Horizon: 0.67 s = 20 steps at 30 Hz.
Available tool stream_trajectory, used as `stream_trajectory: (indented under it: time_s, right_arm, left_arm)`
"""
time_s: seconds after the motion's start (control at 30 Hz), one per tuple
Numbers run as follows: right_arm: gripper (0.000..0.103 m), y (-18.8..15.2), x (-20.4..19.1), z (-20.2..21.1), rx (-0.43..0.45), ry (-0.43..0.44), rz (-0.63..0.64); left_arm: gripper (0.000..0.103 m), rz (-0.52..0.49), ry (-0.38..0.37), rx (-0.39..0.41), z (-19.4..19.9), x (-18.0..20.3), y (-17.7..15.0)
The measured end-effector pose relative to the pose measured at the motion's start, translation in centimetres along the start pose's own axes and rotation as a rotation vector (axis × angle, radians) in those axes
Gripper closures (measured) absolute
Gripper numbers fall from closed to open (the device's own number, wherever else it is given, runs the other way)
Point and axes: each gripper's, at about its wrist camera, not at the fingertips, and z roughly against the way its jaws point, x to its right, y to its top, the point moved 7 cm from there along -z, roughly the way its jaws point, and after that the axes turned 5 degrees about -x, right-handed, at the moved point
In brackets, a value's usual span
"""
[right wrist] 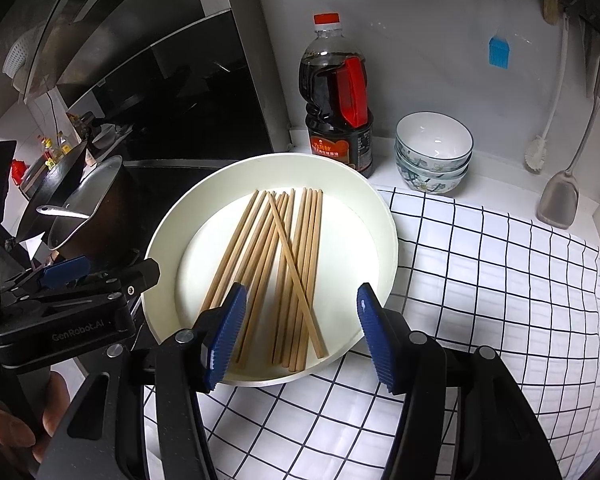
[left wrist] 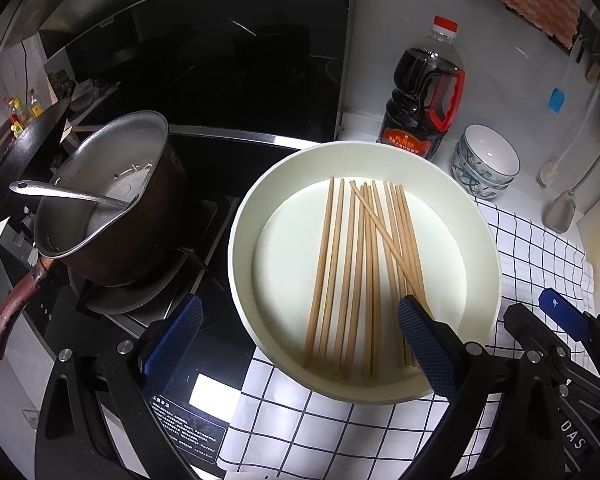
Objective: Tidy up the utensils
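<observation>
A: Kitchen counter (right wrist: 500,280), checked cloth: where are the chopsticks (right wrist: 276,272)?

B: Loose in the white basin (right wrist: 384,216) at the counter's stove-side edge, long axes running away from both tongs, one lying crossed.

A: And the tongs?

B: Left tongs (left wrist: 300,344) gape wide, empty, straddling the basin's near rim. Right tongs (right wrist: 300,332) are also spread, empty, squarely over the near ends, likely the readier.

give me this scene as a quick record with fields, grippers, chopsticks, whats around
left gripper: open, low over the near rim of the tray
right gripper: open, above the chopsticks' near ends
chopsticks: loose bundle lying in the tray, one crossing diagonally
tray: round, white, on checked cloth
behind tray: soy sauce bottle, stacked bowls
left of the tray: pot on stove, ladle inside
</observation>
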Motion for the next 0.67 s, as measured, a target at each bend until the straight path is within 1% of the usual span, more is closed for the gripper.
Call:
stream_trajectory:
  time_s: [0.37, 0.47, 0.67]
  right_arm:
    - [0.048, -0.25, -0.13, 0.01, -0.003, 0.002, -0.003]
    - [0.045, -0.25, -0.10, -0.06, -0.005, 0.004, -0.005]
    - [0.045, -0.26, -0.07, -0.14, -0.006, 0.006, -0.007]
  left_arm:
    - [0.007, -0.004, -0.017, -0.003, -0.22, 0.23, -0.18]
    - [0.006, 0.003, -0.004, -0.024, -0.50, 0.17, -0.20]
    - [0.006, 0.007, -0.001, -0.046, -0.98, 0.16, -0.51]
